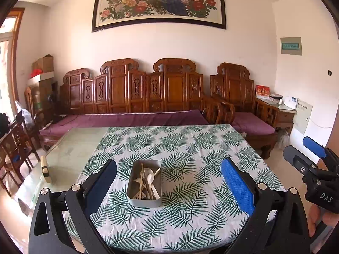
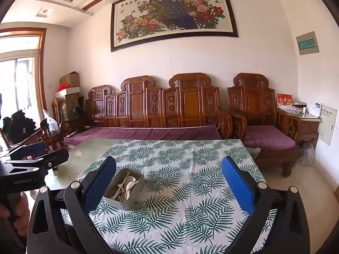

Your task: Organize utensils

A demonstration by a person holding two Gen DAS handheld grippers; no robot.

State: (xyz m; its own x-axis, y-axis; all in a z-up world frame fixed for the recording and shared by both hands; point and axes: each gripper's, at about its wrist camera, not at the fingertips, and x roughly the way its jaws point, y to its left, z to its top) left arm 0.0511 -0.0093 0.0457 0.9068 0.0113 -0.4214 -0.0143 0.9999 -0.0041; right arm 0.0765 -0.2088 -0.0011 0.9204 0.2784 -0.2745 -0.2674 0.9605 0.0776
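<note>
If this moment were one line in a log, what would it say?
left gripper: open, empty | right gripper: open, empty | utensils: all in grey tin | tablecloth: otherwise bare

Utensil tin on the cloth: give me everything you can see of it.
The utensil tin is a grey, rounded-corner rectangular container, metal by its look, open-topped, standing upright on the fern-print tablecloth. Inside lies a loose jumble of pale utensils: white spoons and wood-coloured pieces, some leaning on the rim. No compartments are visible. Neither hand-held gripper touches it; both are open, short of it.
</note>
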